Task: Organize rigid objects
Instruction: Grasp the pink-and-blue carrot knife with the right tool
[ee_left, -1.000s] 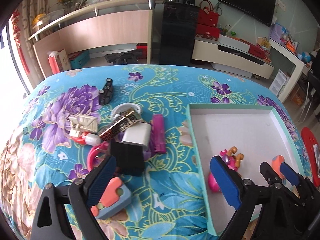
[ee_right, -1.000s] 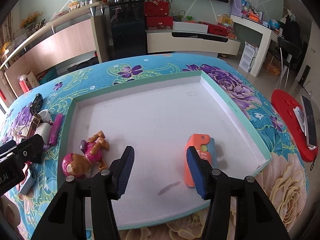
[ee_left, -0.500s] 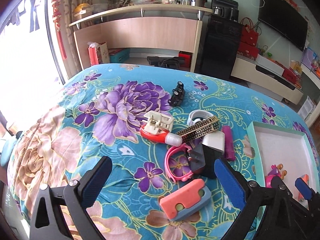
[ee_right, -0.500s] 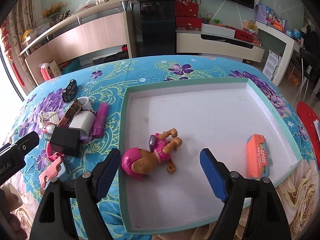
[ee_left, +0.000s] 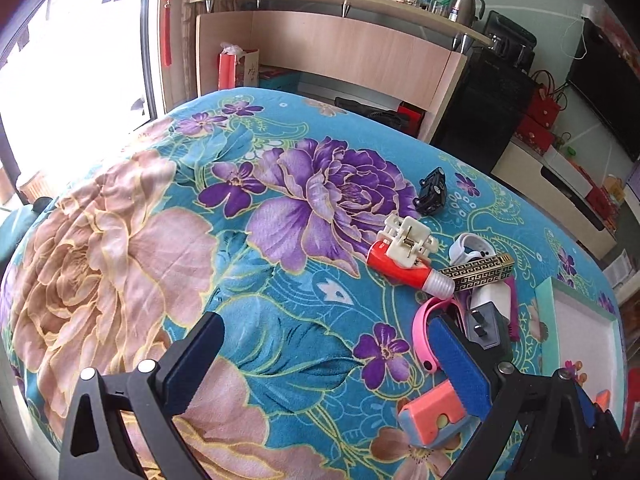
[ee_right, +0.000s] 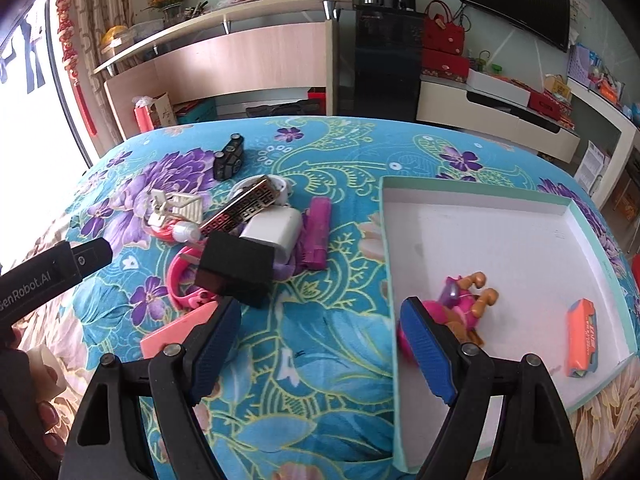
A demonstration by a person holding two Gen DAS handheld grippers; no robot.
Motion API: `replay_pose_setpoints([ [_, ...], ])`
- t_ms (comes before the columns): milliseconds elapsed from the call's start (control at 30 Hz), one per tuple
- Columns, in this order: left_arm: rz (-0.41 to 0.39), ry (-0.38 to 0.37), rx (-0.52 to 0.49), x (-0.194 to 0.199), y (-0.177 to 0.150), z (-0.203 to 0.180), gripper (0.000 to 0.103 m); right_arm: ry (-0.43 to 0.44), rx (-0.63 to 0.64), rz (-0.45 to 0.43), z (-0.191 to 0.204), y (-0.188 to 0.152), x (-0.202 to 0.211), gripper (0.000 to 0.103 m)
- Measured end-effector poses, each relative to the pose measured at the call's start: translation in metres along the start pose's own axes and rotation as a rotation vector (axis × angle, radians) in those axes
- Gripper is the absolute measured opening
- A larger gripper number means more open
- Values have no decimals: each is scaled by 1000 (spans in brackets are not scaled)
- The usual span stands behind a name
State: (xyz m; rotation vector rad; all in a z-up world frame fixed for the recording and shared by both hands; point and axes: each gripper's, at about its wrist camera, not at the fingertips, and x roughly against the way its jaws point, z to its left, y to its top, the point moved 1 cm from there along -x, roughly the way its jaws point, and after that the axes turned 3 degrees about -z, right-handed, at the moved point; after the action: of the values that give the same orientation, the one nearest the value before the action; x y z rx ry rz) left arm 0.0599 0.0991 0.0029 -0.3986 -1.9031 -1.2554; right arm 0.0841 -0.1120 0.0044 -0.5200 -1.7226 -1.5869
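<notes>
Both hand-held grippers, left [ee_left: 324, 364] and right [ee_right: 324, 344], gape wide, empty. Straddle the salmon case [ee_left: 434, 412] squarely before lifting it to the tray [ee_right: 476, 196].

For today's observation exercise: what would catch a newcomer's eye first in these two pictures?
Probably the jumbled pile of small objects on the bright floral tablecloth, left of the shallow box. Inside the box lie a pink toy dog and an orange pack.
</notes>
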Motion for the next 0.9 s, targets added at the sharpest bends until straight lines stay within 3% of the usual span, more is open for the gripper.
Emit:
replay_pose_setpoints([
  [200,83,39,0,-16,-7,10,103,110,43,54,27,-8,-13,83],
  [567,137,59,52,-24,-9,32,103,239,118,106,52,-18,-20,83],
  [900,152,39,50,-29,-9,29,103,225,165,126,59,-20,-28,83],
])
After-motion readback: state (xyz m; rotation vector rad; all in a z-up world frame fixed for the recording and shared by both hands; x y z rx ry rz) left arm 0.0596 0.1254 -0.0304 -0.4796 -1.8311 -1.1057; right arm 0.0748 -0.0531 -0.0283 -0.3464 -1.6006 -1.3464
